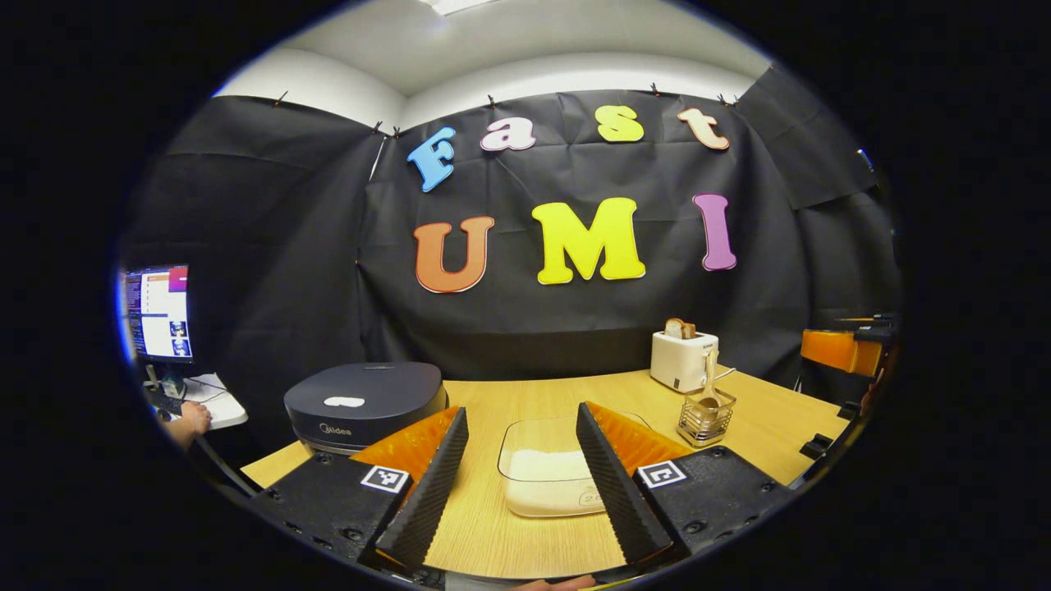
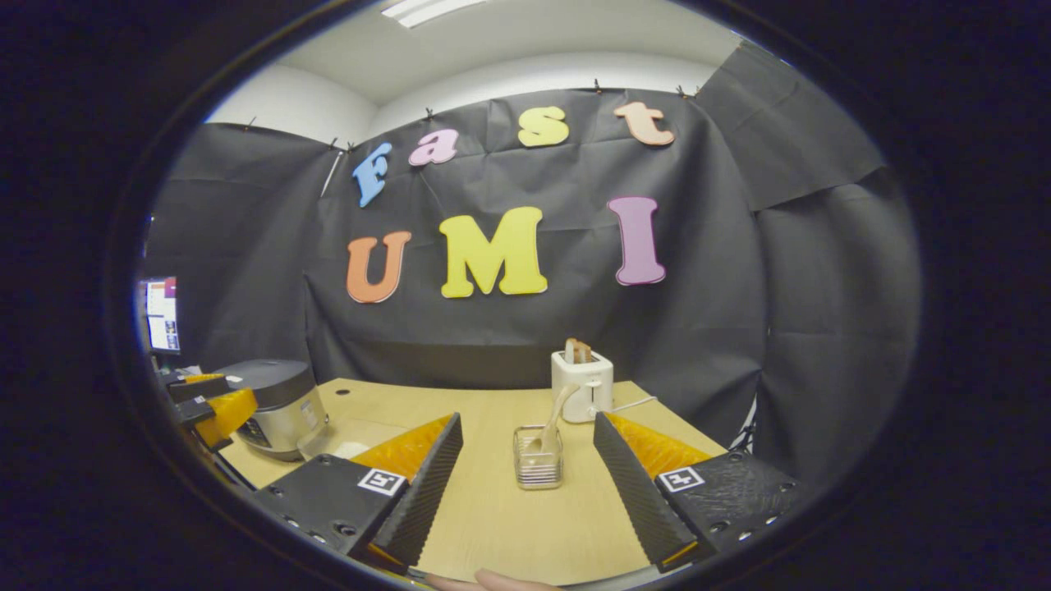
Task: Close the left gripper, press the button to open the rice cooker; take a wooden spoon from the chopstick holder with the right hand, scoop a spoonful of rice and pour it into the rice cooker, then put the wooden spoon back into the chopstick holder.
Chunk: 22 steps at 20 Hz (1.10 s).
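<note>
On the wooden table [image 1: 764, 427] my rice cooker [image 1: 365, 404] sits lid-down near the left edge. Wooden spoon [image 2: 555, 417] stands in its chopstick holder [image 2: 538, 460]. I judge nothing started: left gripper [image 1: 521, 468] and right gripper [image 2: 530, 484] both gape, holding nothing.

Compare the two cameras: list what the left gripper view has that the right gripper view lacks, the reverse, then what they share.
Left gripper view: a person's hand at a side desk, and the right hand-held gripper off to the right. Right gripper view: the left hand-held gripper, open, beside the rice cooker. Shared: closed rice cooker, toaster, chopstick holder with the wooden spoon, wooden table.
</note>
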{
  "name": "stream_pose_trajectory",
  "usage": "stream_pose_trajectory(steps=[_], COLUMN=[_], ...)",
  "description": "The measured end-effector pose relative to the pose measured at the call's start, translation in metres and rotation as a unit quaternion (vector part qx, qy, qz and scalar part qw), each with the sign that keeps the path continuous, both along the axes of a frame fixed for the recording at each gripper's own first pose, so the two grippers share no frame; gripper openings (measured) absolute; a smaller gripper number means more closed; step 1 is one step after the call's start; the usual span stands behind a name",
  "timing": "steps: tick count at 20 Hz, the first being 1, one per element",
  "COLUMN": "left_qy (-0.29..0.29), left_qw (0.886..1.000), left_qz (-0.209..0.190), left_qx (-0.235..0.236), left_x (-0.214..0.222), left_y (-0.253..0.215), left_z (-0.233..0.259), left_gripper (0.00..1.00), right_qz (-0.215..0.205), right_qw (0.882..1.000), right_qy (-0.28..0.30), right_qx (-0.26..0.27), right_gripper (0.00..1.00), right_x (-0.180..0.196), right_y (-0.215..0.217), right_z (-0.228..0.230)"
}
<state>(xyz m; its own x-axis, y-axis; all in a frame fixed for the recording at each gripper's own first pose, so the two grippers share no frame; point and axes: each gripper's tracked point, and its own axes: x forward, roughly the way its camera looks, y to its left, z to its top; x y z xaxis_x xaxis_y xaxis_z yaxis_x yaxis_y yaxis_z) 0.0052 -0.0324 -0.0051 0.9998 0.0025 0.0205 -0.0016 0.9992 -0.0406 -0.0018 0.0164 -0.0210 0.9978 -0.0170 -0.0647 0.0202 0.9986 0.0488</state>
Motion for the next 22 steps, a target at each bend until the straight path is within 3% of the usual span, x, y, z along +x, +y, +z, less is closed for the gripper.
stream_pose_trajectory(steps=[2,3,4,5,7,9,17,18,20,22], left_qy=[-0.002,-0.003,-0.004,-0.001,0.003,0.009,0.017,0.017,0.013,0.011], left_qw=[1.0,1.0,1.0,1.0,1.0,1.0,1.0,1.0,1.0,1.0], left_qz=[0.001,0.005,0.013,0.02,0.028,0.028,0.021,0.02,0.02,0.021], left_qx=[-0.001,0.0,0.003,0.005,0.007,0.002,-0.01,-0.009,-0.004,-0.004], left_x=[-0.002,-0.002,-0.002,-0.002,0.001,0.003,0.008,0.007,0.007,0.006], left_y=[0.0,0.002,0.005,0.007,0.012,0.012,0.009,0.008,0.006,0.005], left_z=[0.001,0.001,0.001,-0.001,-0.005,-0.009,-0.014,-0.014,-0.012,-0.011], left_gripper=[0.86,0.86,0.86,0.86,0.86,0.86,0.86,0.86,0.86,0.86], right_qz=[0.004,0.005,0.006,0.008,0.015,0.019,0.042,0.045,0.046,0.044], right_qw=[1.0,1.0,1.0,1.0,1.0,1.0,0.999,0.999,0.999,0.999], right_qy=[0.0,0.0,0.001,0.005,0.012,0.013,0.004,0.004,0.003,0.004], right_qx=[-0.004,-0.004,-0.004,-0.005,-0.011,-0.014,-0.02,-0.02,-0.023,-0.026], right_gripper=[0.95,0.91,0.95,0.91,0.92,0.95,0.95,0.91,0.91,0.96], right_x=[0.0,0.001,0.002,0.003,0.004,0.007,0.006,0.005,0.006,0.007], right_y=[0.003,0.004,0.006,0.008,0.014,0.017,0.03,0.031,0.032,0.031], right_z=[-0.001,-0.001,-0.002,-0.005,-0.01,-0.011,-0.01,-0.01,-0.01,-0.011])
